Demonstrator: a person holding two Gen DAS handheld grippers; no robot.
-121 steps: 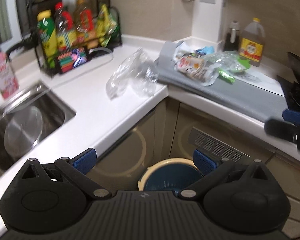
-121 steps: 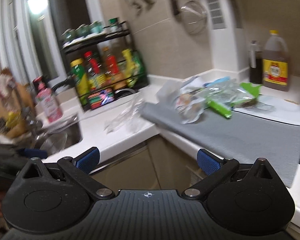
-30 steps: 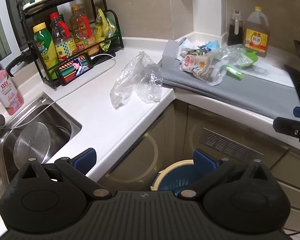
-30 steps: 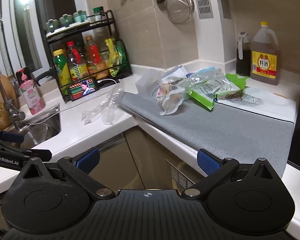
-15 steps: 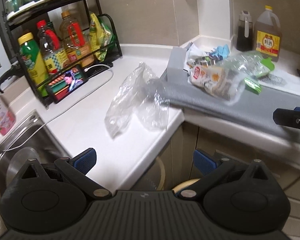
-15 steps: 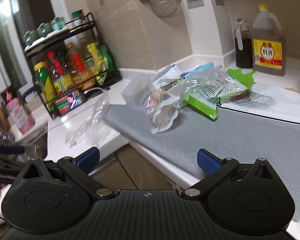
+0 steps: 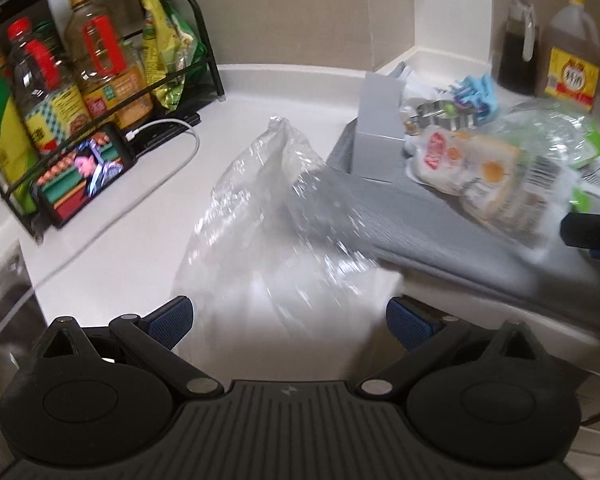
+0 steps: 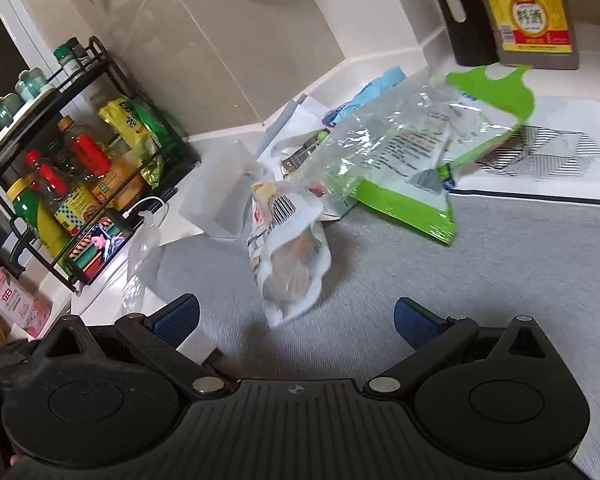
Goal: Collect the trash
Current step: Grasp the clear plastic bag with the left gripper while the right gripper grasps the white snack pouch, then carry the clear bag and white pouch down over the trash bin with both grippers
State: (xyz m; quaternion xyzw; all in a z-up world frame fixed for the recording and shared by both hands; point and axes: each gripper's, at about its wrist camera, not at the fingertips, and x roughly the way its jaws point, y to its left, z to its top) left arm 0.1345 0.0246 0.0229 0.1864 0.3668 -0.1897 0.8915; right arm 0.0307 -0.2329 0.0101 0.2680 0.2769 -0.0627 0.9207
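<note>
A crumpled clear plastic bag [image 7: 272, 220] lies on the white counter, straight ahead of my left gripper [image 7: 290, 322], whose blue pads stand wide apart with the bag's near end between them, untouched. On the grey mat [image 8: 480, 264] a white printed food pouch [image 8: 290, 256] lies just beyond my open right gripper [image 8: 296, 316]. Behind it sits a green-and-clear wrapper [image 8: 412, 148], with blue scraps [image 8: 380, 88] and a white paper box [image 8: 228, 192]. The same pile [image 7: 484, 168] shows at the right in the left wrist view.
A black rack of bottles and sauces [image 7: 60, 92] with a lit phone [image 7: 84, 176] and its cable stands at the left. Two dark bottles [image 8: 528, 12] stand in the back corner. A sink edge [image 7: 4, 292] is at lower left. A pink bottle [image 8: 12, 300] stands by it.
Both grippers have moved forward and down toward the counter. The clear bag now fills the left view; the pouch sits close before the right gripper. The bin below has dropped out of sight.
</note>
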